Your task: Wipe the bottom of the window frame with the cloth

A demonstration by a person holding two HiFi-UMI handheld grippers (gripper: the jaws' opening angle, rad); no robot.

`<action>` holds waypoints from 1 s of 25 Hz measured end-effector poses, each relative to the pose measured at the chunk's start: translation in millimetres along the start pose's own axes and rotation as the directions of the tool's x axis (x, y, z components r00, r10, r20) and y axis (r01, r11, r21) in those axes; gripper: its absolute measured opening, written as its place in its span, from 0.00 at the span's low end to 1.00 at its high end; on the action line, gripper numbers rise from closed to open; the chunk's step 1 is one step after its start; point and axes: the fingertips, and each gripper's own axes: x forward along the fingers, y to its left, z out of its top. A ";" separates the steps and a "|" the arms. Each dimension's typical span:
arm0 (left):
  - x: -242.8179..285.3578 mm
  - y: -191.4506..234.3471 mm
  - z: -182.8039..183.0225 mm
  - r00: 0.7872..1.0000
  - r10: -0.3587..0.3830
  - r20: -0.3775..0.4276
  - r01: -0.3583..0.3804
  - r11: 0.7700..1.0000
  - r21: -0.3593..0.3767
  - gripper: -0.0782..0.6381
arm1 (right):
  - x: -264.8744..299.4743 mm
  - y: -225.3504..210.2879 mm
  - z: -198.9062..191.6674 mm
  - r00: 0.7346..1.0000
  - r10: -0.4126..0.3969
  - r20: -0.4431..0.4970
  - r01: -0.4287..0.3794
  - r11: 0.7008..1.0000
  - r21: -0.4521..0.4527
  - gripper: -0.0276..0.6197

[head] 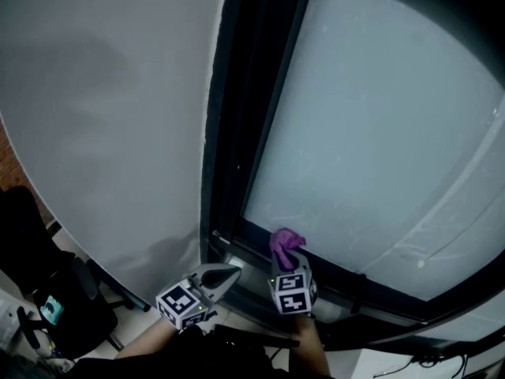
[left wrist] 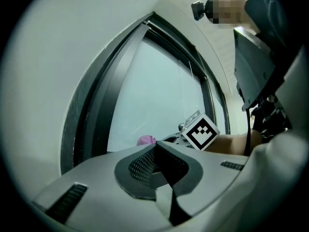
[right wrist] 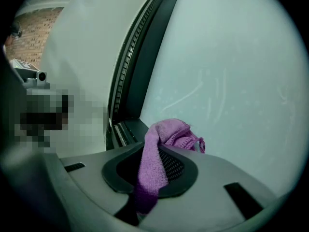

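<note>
Cloth (right wrist: 161,141) clamped in my right gripper (head: 289,260), window frame (head: 379,287) bottom just ahead; left gripper (head: 224,274) closed, empty. Next, probably: sweep rightward.

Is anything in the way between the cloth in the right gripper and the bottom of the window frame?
Nothing visible. The purple cloth, pinched in the right gripper, is at the window's lower left corner, with the bottom frame directly beneath it. The left gripper, shut and empty, sits off to the left.

The window frame's dark bottom rail (head: 335,275) runs beneath the pale glass (head: 379,133), and the bunched purple cloth (head: 286,243) sits at its inner edge near the left corner.
</note>
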 end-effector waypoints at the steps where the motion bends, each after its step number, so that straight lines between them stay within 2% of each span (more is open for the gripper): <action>1: 2.6 -2.0 0.2 1.000 -0.010 0.000 0.010 1.000 0.000 0.11 | -2.1 -2.7 -1.6 1.000 -0.006 -0.001 0.006 1.000 0.006 0.14; 15: 21.2 -21.8 -3.1 0.996 -0.089 -0.015 0.089 0.996 -0.006 0.11 | -34.0 -38.5 -27.8 0.991 -0.134 0.005 0.133 0.984 0.117 0.14; 25: 36.0 -40.2 -2.9 0.986 -0.161 -0.034 0.160 0.987 -0.015 0.11 | -50.1 -55.9 -40.4 0.981 -0.196 -0.003 0.194 0.968 0.157 0.14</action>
